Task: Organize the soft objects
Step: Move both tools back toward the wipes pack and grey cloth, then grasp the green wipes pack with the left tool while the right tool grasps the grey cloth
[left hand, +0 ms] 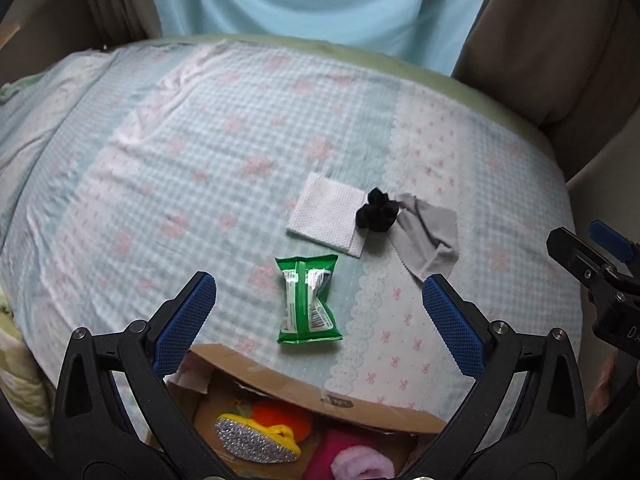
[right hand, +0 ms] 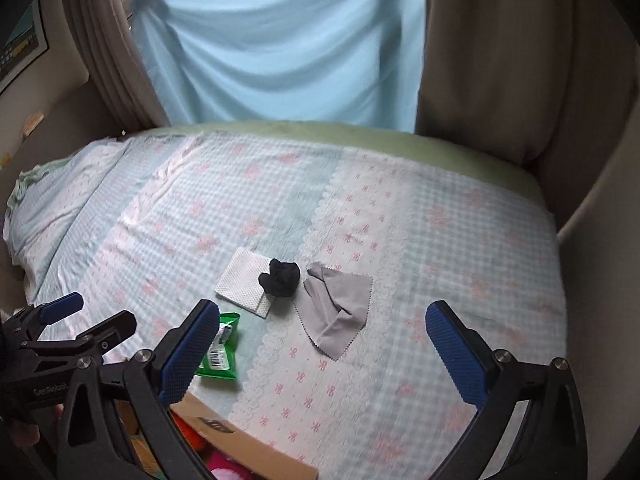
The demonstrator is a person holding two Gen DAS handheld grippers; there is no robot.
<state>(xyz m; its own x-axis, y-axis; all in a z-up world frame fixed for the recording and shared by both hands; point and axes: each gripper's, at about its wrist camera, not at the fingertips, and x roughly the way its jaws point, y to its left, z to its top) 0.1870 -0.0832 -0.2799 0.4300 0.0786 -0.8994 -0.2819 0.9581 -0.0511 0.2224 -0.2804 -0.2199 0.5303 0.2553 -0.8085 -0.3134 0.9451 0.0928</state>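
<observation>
Both claws, left claw (left hand: 318,312) and right claw (right hand: 322,344), are wide open; the green packet (left hand: 308,300) should be pinched gently and dropped into the cardboard box (left hand: 304,396)

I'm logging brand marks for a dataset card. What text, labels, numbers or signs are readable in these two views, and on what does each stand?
"GenRobot": white lettering on the body of the left gripper, cut off at the frame edge.
"DA": partial white letters on the right gripper, rest cut off.
Green packet: barcode and print, too blurred to read.
Cardboard box: dark logo on the flap, unreadable.
Wall poster: too small to read.
</observation>
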